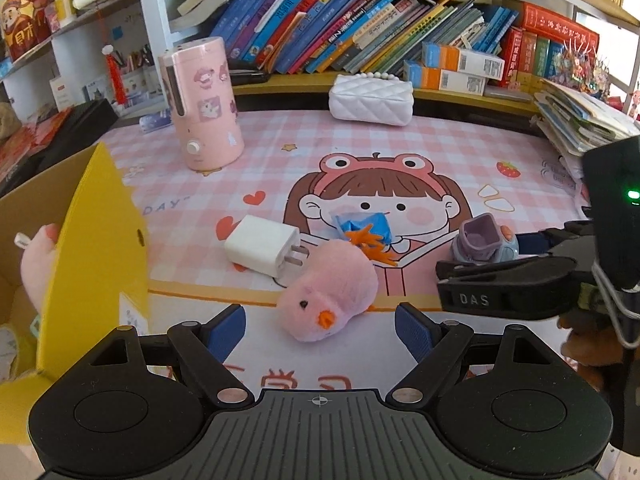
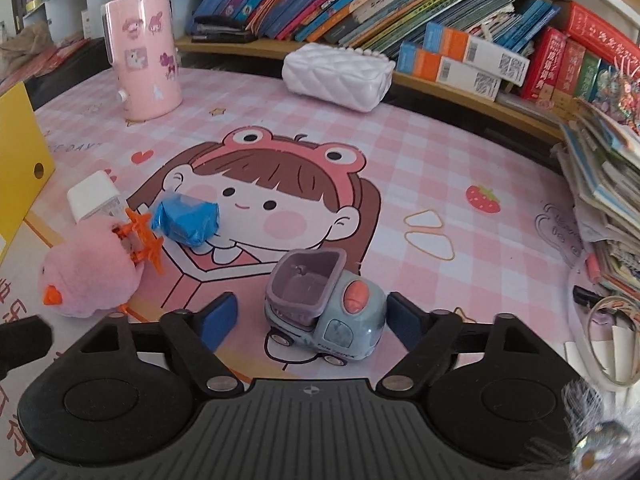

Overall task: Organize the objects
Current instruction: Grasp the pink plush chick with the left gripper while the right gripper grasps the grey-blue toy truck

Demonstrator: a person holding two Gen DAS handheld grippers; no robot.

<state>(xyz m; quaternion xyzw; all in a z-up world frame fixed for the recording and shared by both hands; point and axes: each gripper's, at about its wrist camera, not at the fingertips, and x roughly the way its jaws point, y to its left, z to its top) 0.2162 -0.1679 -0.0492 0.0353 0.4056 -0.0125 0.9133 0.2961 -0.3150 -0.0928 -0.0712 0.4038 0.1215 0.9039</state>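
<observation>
A pink plush duck (image 1: 330, 298) lies on its side on the pink desk mat, right in front of my open left gripper (image 1: 320, 330). It also shows at the left in the right wrist view (image 2: 90, 276). A white charger plug (image 1: 262, 249) and a blue wrapped packet (image 1: 364, 227) lie just behind it. A small grey-blue toy truck (image 2: 324, 310) stands between the blue pads of my open right gripper (image 2: 310, 320), closer to the right pad. A yellow cardboard box (image 1: 100, 248) at the left holds another pink plush (image 1: 38, 256).
A pink cylindrical humidifier (image 1: 202, 102) stands at the back left. A white quilted purse (image 1: 370, 98) lies at the back by the shelf of books (image 1: 360, 24). A stack of papers and booklets (image 2: 600, 184) sits at the right edge.
</observation>
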